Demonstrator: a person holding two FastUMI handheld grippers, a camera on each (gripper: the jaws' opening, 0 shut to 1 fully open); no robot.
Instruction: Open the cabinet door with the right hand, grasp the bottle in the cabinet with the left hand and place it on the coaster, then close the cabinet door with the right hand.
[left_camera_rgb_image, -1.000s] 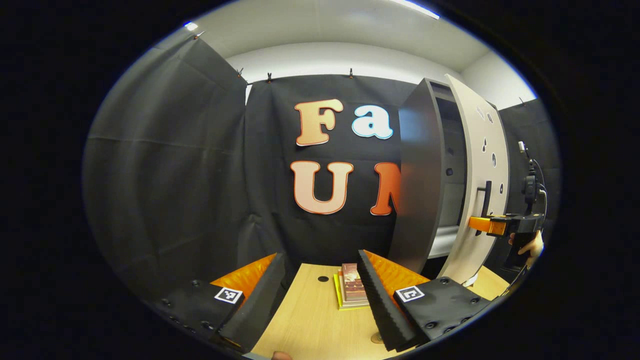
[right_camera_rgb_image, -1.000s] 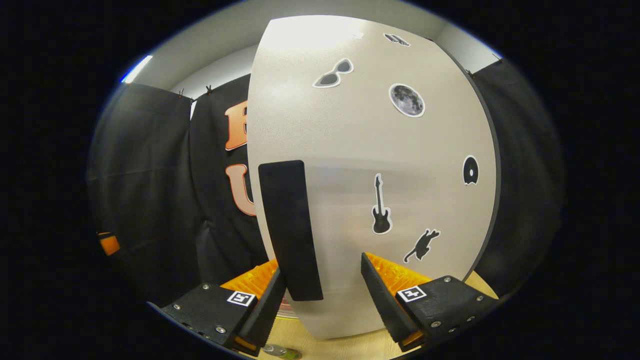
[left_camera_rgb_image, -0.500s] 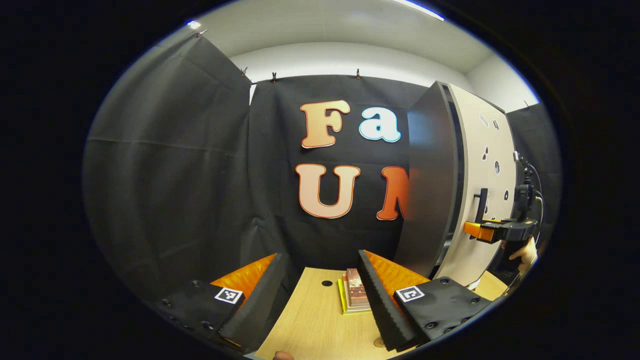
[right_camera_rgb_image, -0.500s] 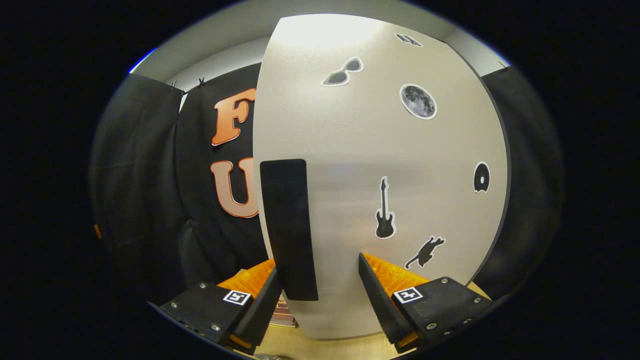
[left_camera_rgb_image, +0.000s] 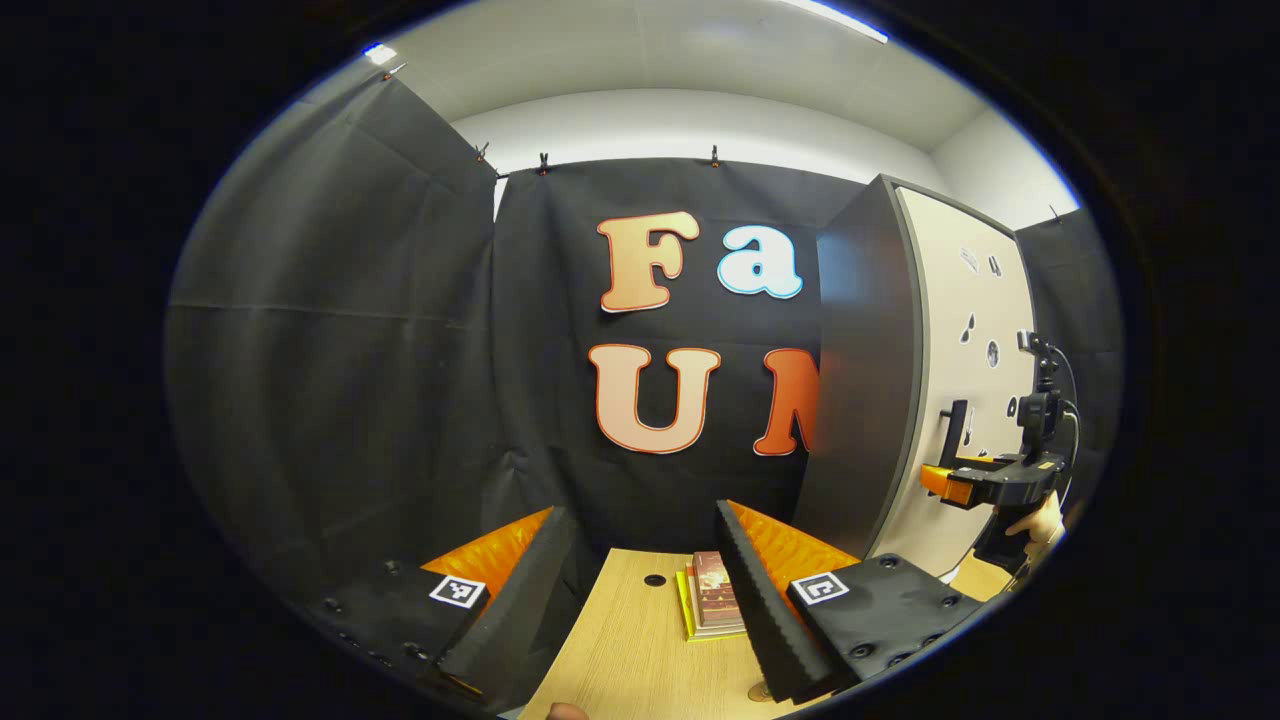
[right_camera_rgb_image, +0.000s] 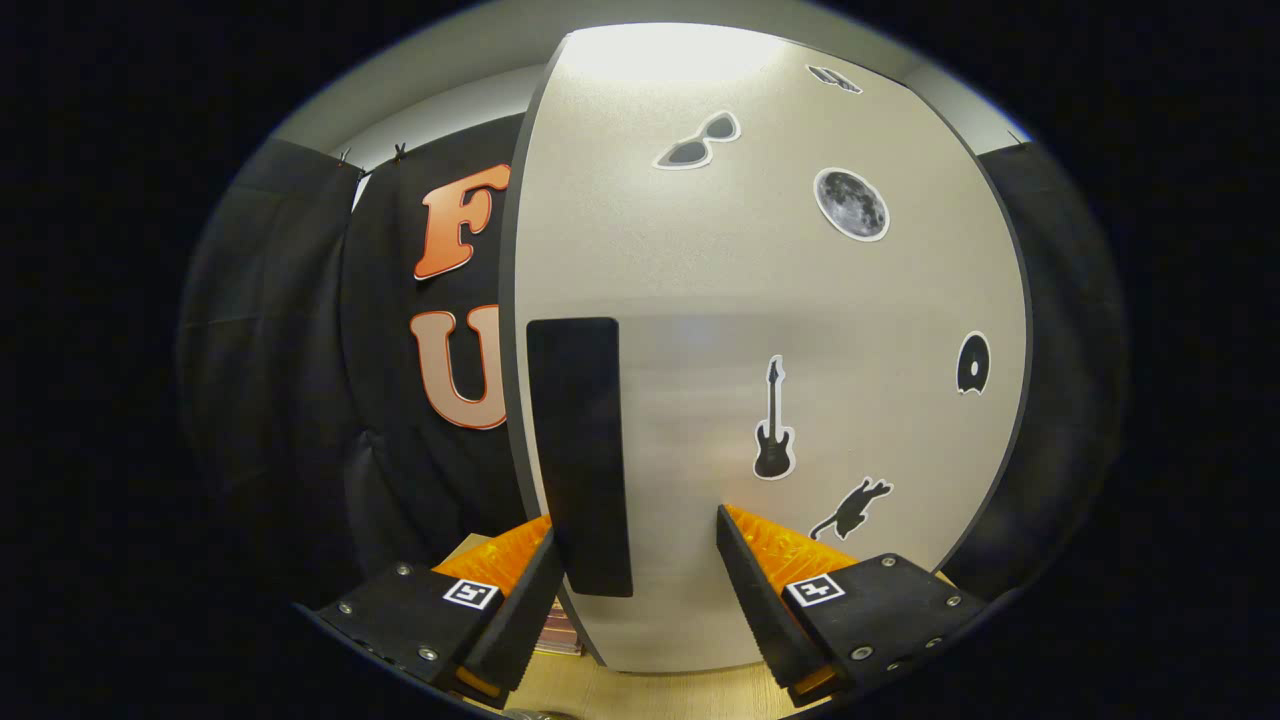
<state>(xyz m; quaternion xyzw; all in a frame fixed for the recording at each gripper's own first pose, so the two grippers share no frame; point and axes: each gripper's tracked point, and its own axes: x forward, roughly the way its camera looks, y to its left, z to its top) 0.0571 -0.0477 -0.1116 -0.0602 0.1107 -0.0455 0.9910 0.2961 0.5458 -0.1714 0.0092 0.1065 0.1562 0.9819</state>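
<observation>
The right tongs (right_camera_rgb_image: 635, 570) are spread, with the cabinet door's (right_camera_rgb_image: 760, 300) black handle (right_camera_rgb_image: 578, 450) standing between the fingers, apparently so the door can be pressed flush; it looks shut or nearly so. The left tongs (left_camera_rgb_image: 640, 590) are held spread and empty above the desk (left_camera_rgb_image: 630, 650), near the stacked books (left_camera_rgb_image: 712, 595). Where the bottle stands cannot be told.
</observation>
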